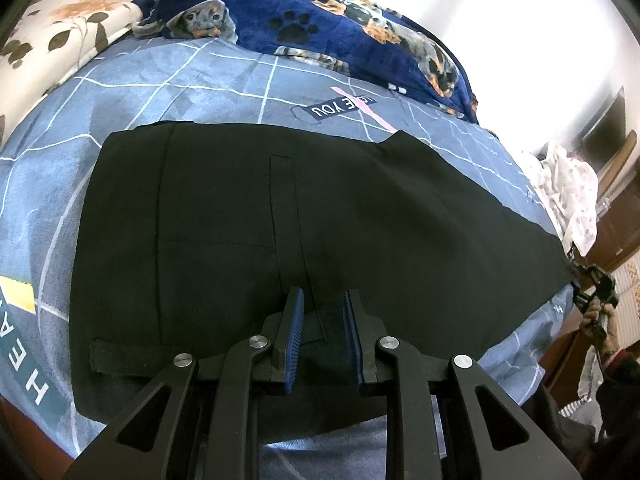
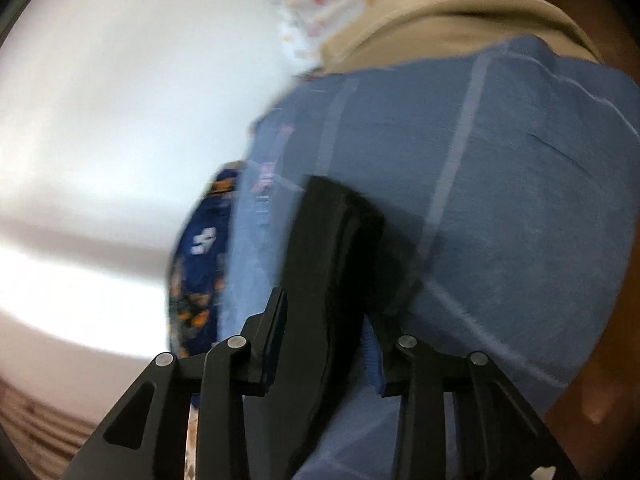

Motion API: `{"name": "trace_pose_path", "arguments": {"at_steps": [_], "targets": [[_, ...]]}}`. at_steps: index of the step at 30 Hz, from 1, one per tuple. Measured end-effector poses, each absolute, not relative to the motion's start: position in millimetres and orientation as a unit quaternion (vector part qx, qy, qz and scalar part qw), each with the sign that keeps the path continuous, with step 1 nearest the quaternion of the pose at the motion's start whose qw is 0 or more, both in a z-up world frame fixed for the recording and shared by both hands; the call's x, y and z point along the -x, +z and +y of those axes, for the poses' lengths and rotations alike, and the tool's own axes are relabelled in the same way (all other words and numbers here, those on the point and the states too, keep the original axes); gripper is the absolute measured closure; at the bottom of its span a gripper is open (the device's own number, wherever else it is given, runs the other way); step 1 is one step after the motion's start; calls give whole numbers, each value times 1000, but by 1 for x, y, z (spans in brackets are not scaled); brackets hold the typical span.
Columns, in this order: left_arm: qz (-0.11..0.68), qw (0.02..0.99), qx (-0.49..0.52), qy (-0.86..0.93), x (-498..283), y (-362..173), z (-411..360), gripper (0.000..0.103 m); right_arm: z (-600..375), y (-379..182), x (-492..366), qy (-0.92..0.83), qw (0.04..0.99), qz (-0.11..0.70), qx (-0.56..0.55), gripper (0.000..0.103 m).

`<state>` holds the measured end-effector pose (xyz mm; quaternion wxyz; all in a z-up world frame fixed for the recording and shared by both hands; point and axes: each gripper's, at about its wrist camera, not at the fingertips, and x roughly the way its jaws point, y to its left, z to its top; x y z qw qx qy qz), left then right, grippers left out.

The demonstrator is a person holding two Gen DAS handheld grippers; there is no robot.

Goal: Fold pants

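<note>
Left gripper (image 1: 320,334) pinched on pants (image 1: 288,216) waist edge at 6 o'clock — legs already doubled lengthwise, flat on bedsheet (image 1: 168,80). Right gripper (image 2: 326,320) clamped on hem fabric, blurred. Crosswise folds not yet made — roughly halfway, by judgement.

Pants (image 1: 360,216): showing solid black, no pattern. Bed sheet (image 1: 168,88): showing slate blue with a thin pale grid, one pink stripe, a yellow bar and a teal band with white letters. Blanket (image 1: 320,12): showing deep navy, printed with black paw marks and grey-and-orange dogs. Pillow (image 1: 60,36): showing cream with brown and peach leaves. Left gripper (image 1: 319,300): showing black with blue pads. Crumpled cloth (image 1: 568,192): showing white with small pink specks.
</note>
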<state>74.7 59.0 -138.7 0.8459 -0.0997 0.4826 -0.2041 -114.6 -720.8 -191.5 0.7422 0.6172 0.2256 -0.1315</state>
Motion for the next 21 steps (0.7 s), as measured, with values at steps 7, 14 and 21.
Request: {"name": "trace_pose_path", "arguments": {"at_steps": [7, 14, 21], "targets": [[481, 847, 101, -204, -73, -141, 59, 81, -722, -202, 110, -149, 724, 226, -635, 91], [480, 851, 82, -197, -67, -136, 56, 71, -720, -201, 112, -150, 741, 240, -610, 94], [419, 901, 3, -109, -53, -108, 55, 23, -719, -205, 113, -146, 733, 233, -623, 95]]}}
